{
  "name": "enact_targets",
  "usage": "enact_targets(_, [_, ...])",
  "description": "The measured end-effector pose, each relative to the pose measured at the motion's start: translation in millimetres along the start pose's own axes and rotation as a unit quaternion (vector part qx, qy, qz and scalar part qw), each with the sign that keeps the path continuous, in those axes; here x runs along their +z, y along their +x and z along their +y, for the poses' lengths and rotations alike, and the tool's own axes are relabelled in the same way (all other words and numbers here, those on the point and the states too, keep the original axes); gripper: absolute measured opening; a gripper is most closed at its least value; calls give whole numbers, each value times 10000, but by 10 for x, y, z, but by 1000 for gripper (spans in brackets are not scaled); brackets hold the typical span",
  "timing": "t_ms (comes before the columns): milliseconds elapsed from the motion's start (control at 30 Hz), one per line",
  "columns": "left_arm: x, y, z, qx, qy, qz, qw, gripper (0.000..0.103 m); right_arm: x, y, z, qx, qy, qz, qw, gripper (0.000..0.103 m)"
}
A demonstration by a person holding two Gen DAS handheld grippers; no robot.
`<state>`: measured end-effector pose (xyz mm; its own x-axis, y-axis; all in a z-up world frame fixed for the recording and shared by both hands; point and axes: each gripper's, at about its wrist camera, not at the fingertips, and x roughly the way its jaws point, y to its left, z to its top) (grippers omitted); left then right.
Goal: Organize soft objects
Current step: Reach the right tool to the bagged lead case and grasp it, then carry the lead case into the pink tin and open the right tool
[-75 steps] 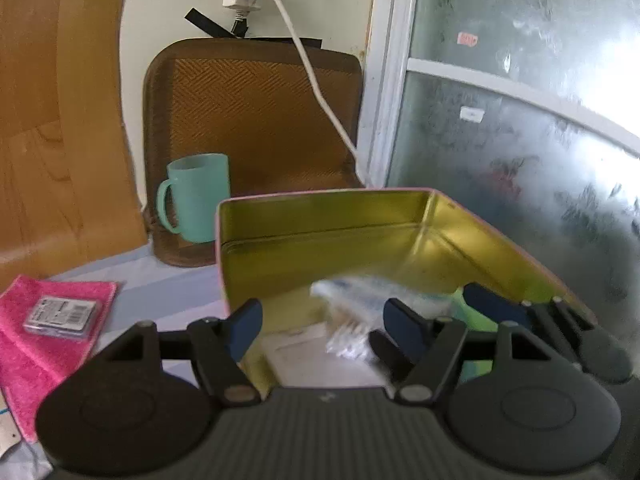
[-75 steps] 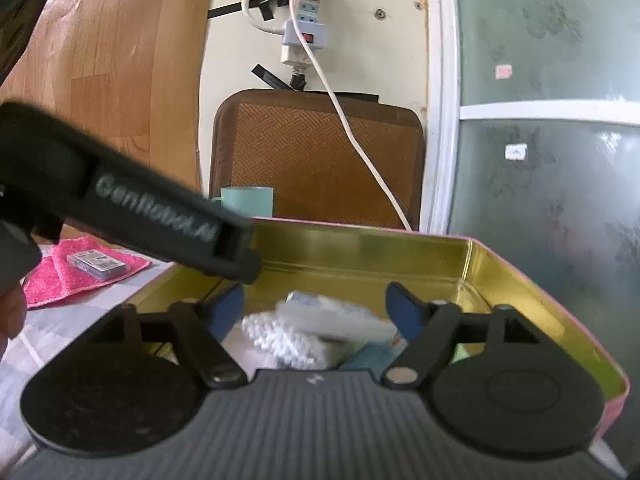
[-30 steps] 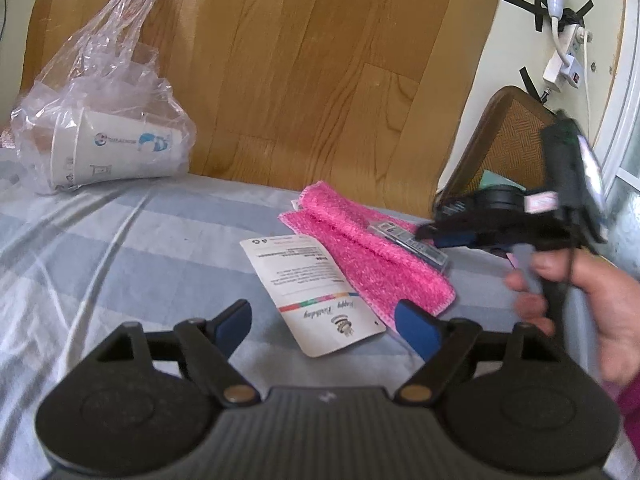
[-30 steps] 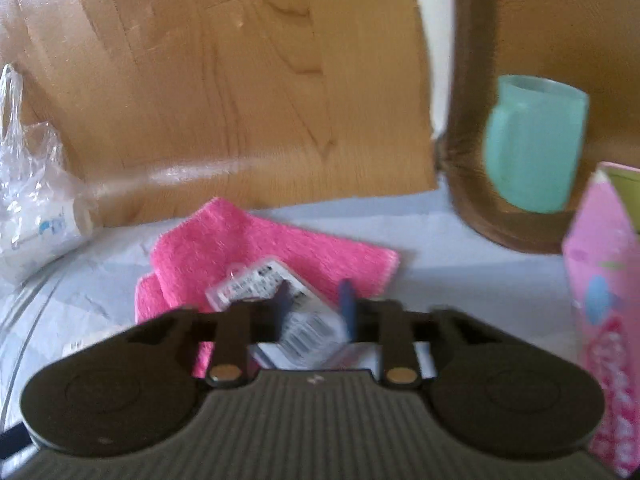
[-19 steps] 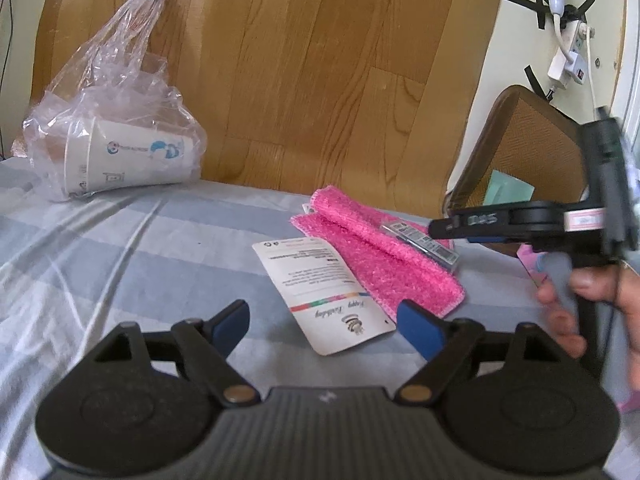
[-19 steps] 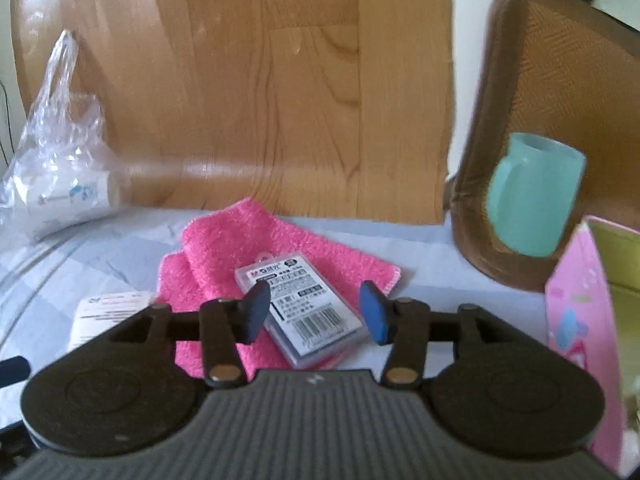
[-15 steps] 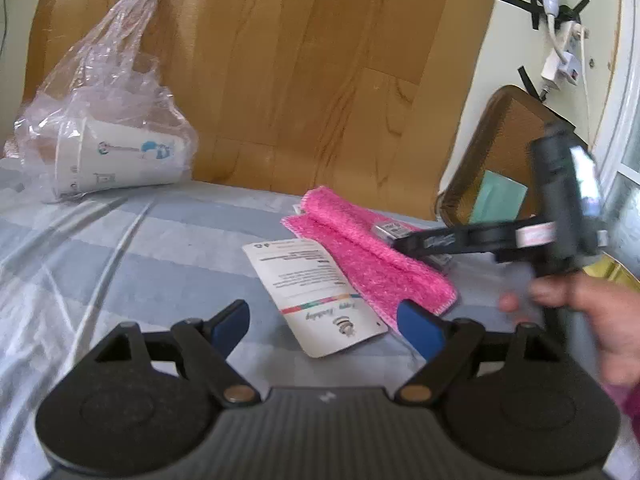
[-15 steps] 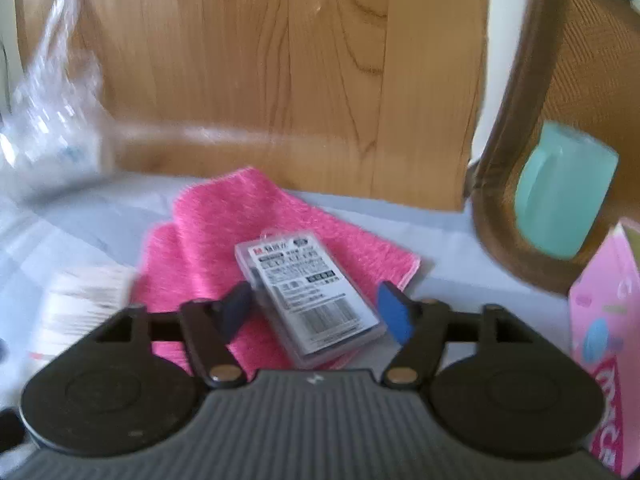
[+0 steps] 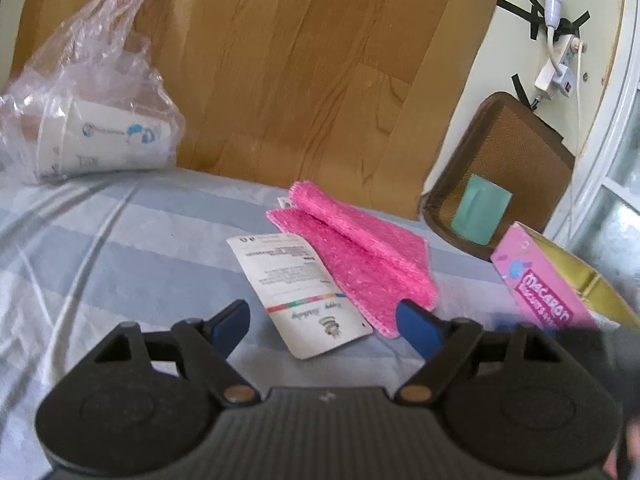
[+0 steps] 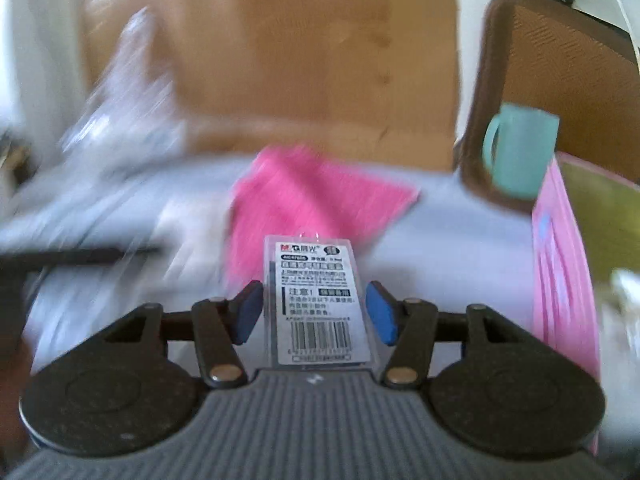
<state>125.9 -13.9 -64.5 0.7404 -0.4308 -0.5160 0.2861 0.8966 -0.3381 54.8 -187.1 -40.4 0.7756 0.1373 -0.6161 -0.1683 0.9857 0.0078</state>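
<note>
A folded pink cloth [image 9: 360, 256] lies on the striped sheet, and also shows blurred in the right wrist view [image 10: 312, 196]. My right gripper [image 10: 314, 308] has a clear plastic case [image 10: 316, 300] with a barcode label between its closing jaws. Both blue pads sit against the case's sides, and the case hangs above the sheet, off the cloth. My left gripper [image 9: 320, 312] hovers over a white printed card [image 9: 296, 280] just left of the cloth. Its jaws stand wide and are closing a little, with nothing between them.
An open pink tin box [image 9: 536, 292] with a gold inside stands at the right [image 10: 560, 260]. Behind it are a teal mug [image 9: 482, 216] and a brown woven cushion [image 9: 520, 152]. A clear bag of paper cups [image 9: 88, 120] lies far left. A wooden headboard backs the bed.
My right gripper opened around the plastic case on the pink cloth, closed on it and carried it off the cloth towards the tin. The left gripper stayed put.
</note>
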Motion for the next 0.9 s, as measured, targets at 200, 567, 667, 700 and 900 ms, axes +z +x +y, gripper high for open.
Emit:
enact_targets(200, [-139, -76, -300, -330, 654, 357, 9967, 80, -808, -759, 376, -695, -911, -326, 9929, 60])
enact_targets(567, [-575, -453, -1040, -1376, 730, 1897, 9694, 71, -1207, -1084, 125, -303, 242, -673, 9970, 60])
enact_targets(667, [-691, -474, -1149, -1272, 931, 1777, 9714, 64, -1233, -1104, 107, -123, 366, -801, 9960, 60])
enact_targets(700, [-701, -471, -1186, -1350, 956, 1825, 9692, 56, -1236, -1115, 113, -109, 385, -888, 9952, 59])
enact_targets(900, [-463, -562, -1571, -1870, 1206, 1562, 9623, 52, -1155, -1434, 71, -652, 205, -1749, 9822, 59])
